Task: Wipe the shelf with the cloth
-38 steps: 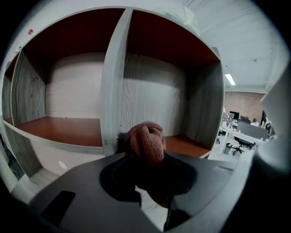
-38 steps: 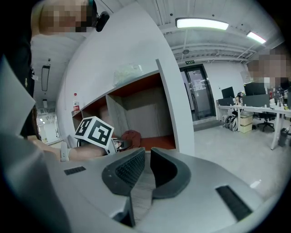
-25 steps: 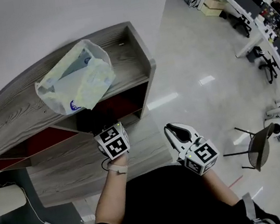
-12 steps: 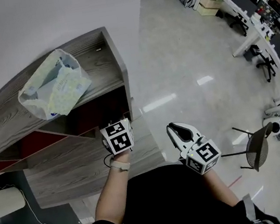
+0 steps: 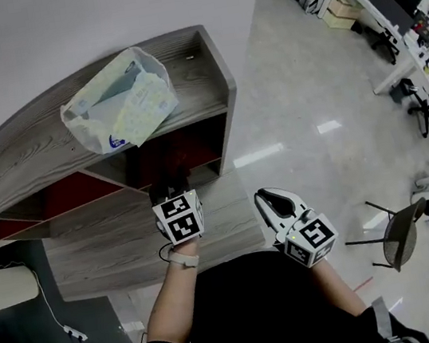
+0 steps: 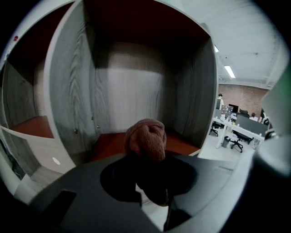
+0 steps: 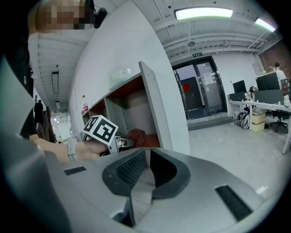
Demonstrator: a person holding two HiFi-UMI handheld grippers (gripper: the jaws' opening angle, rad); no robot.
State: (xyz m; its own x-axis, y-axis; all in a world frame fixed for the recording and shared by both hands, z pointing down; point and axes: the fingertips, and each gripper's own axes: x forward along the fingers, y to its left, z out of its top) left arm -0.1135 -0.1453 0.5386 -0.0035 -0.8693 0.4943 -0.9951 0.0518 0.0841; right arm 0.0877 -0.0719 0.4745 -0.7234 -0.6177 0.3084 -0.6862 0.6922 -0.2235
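Moved: against half a second back, the shelf [image 5: 28, 168] sits further right in the head view, and the left gripper [image 5: 171, 190] has nosed slightly deeper toward the end compartment. The right gripper [image 5: 270, 200] looks where it was.
Right gripper: nearest the body, jaws pressed together on nothing, idle and well apart from the shelf.
Left gripper: clenched on the cloth [image 6: 145, 136], a reddish-brown wad bulging past the jaw tips.
Cloth's place: at the mouth of the right-end compartment, just above its red floor [image 6: 184, 142]; whether it touches I can't make out.
Up top: a plastic bag [image 5: 119, 101] lies on the grey wood-grain unit, by the wall.
Doing it well: I'd say lower the wad until it flattens on the floor and reach to the back. Then draw forward in overlapping strokes, grip firm, clear of the divider.
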